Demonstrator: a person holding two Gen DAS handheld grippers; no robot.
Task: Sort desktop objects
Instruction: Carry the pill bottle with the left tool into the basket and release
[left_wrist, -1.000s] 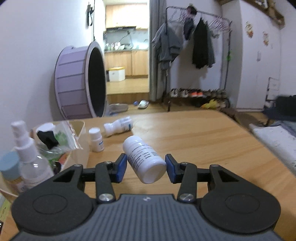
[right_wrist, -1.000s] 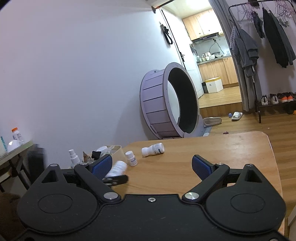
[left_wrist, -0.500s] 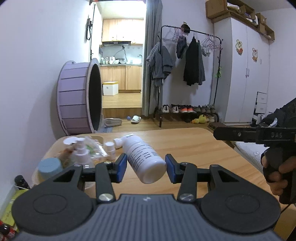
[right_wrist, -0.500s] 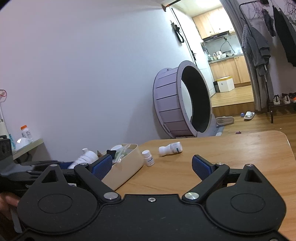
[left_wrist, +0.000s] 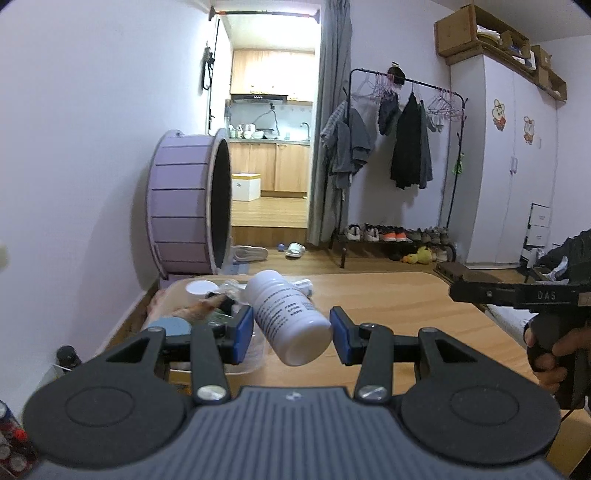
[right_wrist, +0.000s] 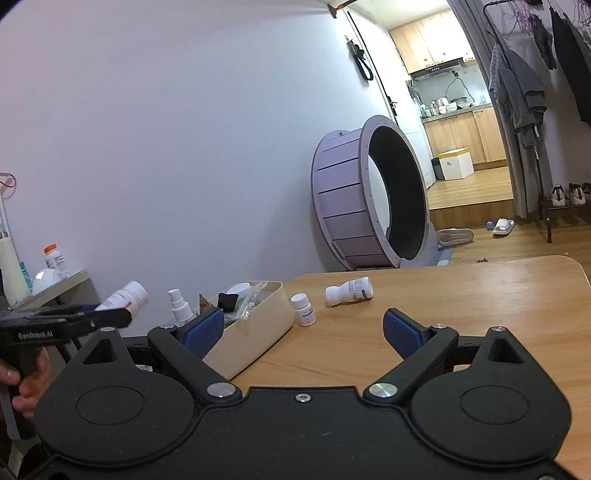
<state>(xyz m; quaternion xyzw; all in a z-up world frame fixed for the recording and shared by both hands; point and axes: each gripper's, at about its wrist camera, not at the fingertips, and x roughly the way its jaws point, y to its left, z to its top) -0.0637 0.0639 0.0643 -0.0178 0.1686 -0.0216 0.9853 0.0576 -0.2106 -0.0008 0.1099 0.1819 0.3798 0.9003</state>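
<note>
The large white bottle (left_wrist: 288, 317) with printed text on its label sits tilted between the blue pads (left_wrist: 242, 334) of the left tool (left_wrist: 291, 334), its base toward the camera and its cap end pointing away and up to the left. The tool pinches it, lifted clear of the table (left_wrist: 399, 314), and it hangs just above the near end of the cream bin (right_wrist: 258, 325). From the right wrist view the same bottle shows at the far left, out past the bin's end and off the table edge.

The bin stands at the table's left side, near the wall, and holds a white jar lid (right_wrist: 239, 288), a black item (right_wrist: 226, 300), clear wrappers and a blue-capped container (left_wrist: 168, 325). A small spray bottle (right_wrist: 180, 303) stands upright at the bin's far side; whether it is inside I cannot tell.

Just beside the bin on the bare wood stands a small white pill bottle (right_wrist: 303, 309), upright. A little further along lies a white bottle with a blue label (right_wrist: 349, 291), on its side.

The right tool (right_wrist: 299, 334) is spread wide with nothing between its pads, held over the table near the bin. A hand (left_wrist: 554, 354) grips its handle
</note>
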